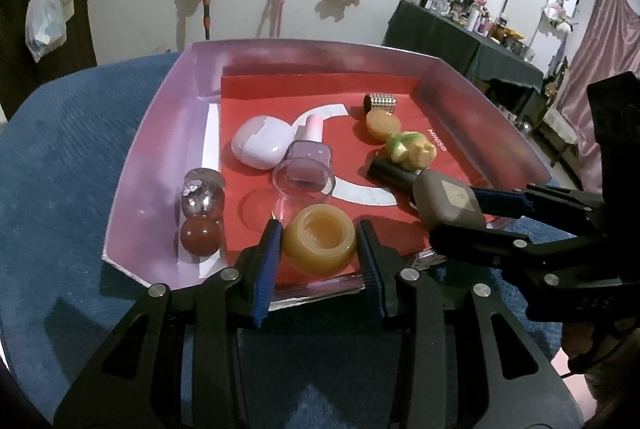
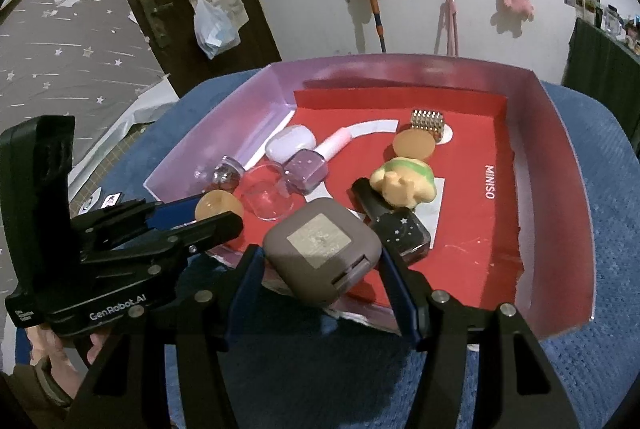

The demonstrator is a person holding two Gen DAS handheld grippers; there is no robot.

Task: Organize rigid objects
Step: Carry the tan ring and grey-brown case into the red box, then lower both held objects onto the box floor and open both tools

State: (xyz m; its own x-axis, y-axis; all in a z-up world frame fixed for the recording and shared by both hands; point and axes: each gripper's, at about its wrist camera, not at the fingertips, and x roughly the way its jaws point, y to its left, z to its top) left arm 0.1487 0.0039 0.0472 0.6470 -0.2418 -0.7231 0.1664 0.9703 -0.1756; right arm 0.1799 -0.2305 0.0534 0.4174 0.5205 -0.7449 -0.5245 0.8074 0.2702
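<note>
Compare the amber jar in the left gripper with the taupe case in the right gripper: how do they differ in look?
The amber jar is round and translucent; the taupe case is a rounded square and opaque. The amber jar shows an open hollow on top; the taupe case is closed, with a pale square label on its face. Both are clamped between blue pads, the jar in the left gripper, the case in the right gripper, over the near edge of the tray.

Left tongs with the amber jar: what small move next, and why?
Probably lower the left tongs a little and release the amber jar onto the bare red floor of the tray. They are clamped on it just over the near edge, with open space beneath, while the right tongs hold the grey case alongside.
</note>
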